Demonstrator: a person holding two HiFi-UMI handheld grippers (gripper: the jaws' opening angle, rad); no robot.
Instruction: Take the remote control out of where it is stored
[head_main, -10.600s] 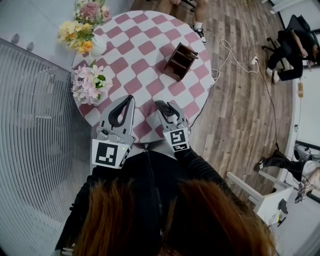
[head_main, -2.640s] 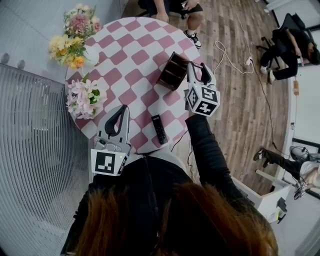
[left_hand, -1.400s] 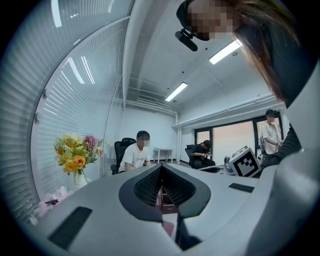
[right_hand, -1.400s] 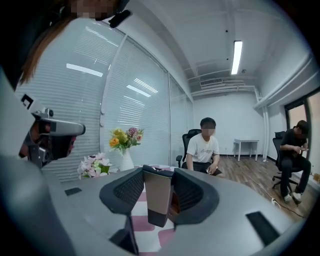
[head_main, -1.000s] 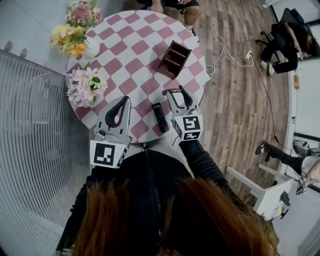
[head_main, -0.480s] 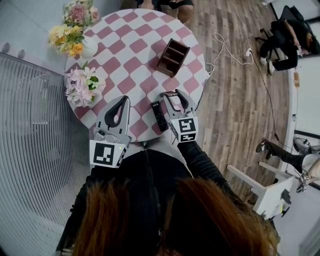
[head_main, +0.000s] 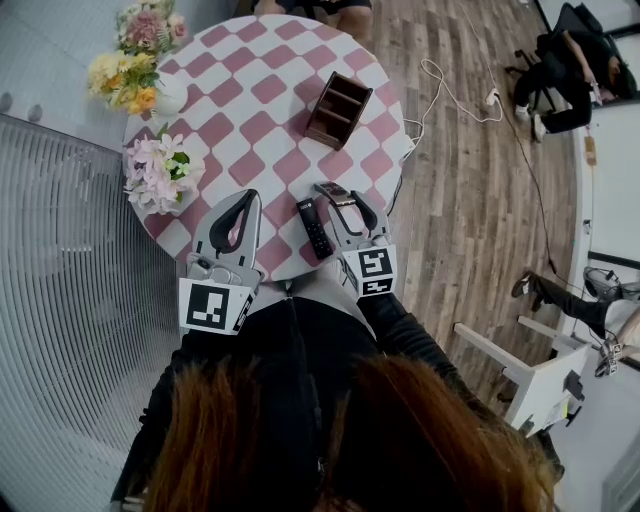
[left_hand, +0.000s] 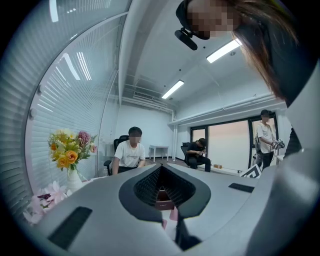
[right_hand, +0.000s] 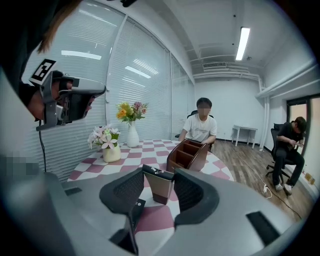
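The right gripper (head_main: 338, 200) is clamped on the remote (right_hand: 158, 184), out of the wooden holder (head_main: 338, 108), so lower it flat beside the black remote (head_main: 313, 228) on the table (head_main: 280, 85); the left gripper (head_main: 249, 197) is closed and empty.

Pink-checked worktop (head_main: 265, 90): black remote (head_main: 314, 228) just left of the right jaws, wooden organizer (head_main: 338, 109) beyond, flower vases (head_main: 157, 172) further left.

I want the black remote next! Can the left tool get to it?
Probably yes. The black remote lies flat on the table right beside the left tool, nothing between them. Its jaws are together, so they must open first.
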